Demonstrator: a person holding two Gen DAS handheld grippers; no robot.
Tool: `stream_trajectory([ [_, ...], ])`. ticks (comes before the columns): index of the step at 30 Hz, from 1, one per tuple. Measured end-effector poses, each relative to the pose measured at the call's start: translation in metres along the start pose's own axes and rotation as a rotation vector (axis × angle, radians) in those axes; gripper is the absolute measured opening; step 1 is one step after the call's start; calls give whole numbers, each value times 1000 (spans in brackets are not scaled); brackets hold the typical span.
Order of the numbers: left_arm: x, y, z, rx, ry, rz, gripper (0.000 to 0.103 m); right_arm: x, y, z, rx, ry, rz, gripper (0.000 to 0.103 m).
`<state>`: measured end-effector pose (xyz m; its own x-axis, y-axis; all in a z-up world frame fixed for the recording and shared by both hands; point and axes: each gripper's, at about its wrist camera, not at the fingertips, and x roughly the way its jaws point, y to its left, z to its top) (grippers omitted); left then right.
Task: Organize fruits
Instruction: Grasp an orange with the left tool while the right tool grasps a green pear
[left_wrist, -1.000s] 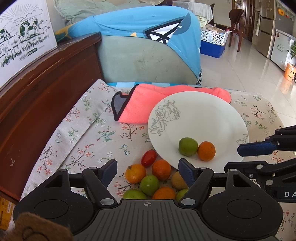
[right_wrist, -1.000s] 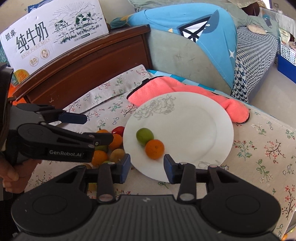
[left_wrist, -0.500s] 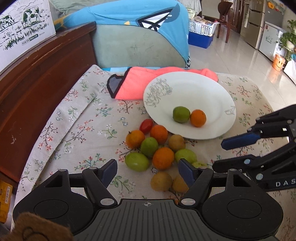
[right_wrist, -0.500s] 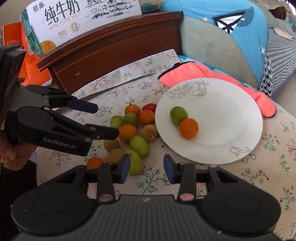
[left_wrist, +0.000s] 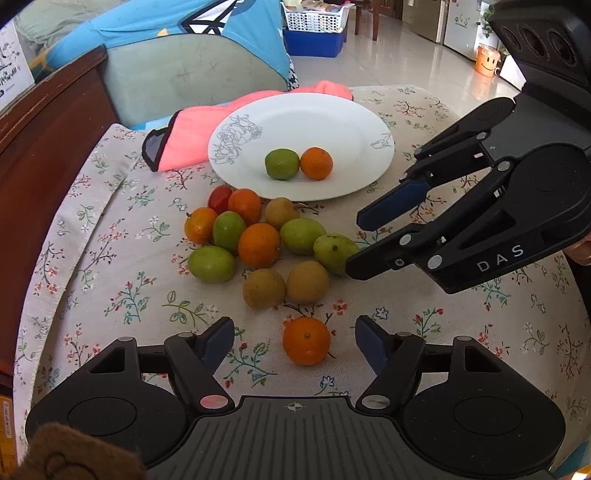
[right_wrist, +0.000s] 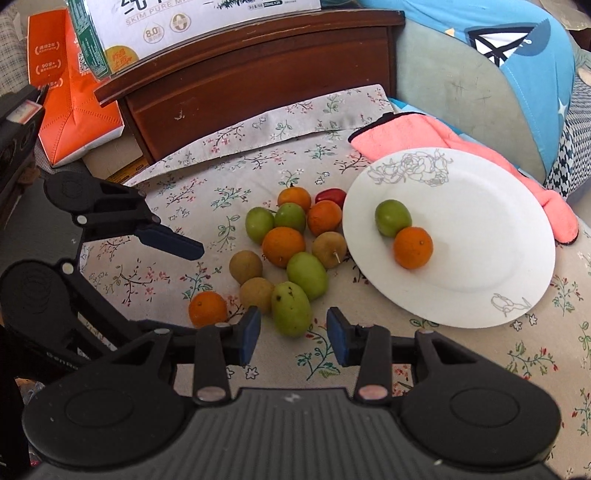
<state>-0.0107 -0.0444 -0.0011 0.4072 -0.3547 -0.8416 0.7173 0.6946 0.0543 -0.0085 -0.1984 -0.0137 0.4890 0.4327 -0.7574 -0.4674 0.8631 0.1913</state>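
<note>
Because the lone orange (left_wrist: 306, 340) on the flowered cloth (left_wrist: 92, 266) is small, round and apt to roll, the left gripper (left_wrist: 294, 341), fingers open and empty astride it, should pinch across its middle gently; the right gripper (right_wrist: 293, 328) hangs open and empty by the speckled green fruit (right_wrist: 291, 308) just short of the plate (right_wrist: 517, 206)

A lived-in home, living room opening onto a tiled floor.
A floral tablecloth (left_wrist: 110, 280), cushioned sofa (left_wrist: 192, 81) under a blue cover, dark wooden furniture (right_wrist: 258, 74), a milk carton box (right_wrist: 177, 22), and a laundry basket (left_wrist: 314, 16) beyond.

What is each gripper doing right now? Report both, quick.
Left gripper: open, empty, jaws either side of a lone round orange fruit.
Right gripper: open, empty, an oval green fruit just ahead.
</note>
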Motion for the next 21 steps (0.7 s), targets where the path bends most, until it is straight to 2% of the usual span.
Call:
stream_trajectory([
  [5, 7, 3, -4, -24, 16, 0, 63, 7, 4, 0, -12, 15, -6, 41],
  [7, 9, 6, -5, -37, 20, -2, 53, 9, 4, 1, -14, 17, -10, 41],
  [9, 10, 7, -6, -50, 18, -12, 48, 11, 4, 1, -14, 18, -15, 40],
  [14, 10, 4, -6, -57, 4, -16, 41, 15, 5, 1, -17, 21, -23, 38],
  [17, 9, 3, -6, -61, -3, -27, 28, 18, 5, 1, -12, 26, -30, 30],
  [18, 9, 3, -6, -62, -3, -28, 26, 19, 4, 0, -8, 29, -28, 26],
  [21, 9, 5, -6, -69, -3, -36, 26, 18, 4, 0, -12, 25, -29, 26],
])
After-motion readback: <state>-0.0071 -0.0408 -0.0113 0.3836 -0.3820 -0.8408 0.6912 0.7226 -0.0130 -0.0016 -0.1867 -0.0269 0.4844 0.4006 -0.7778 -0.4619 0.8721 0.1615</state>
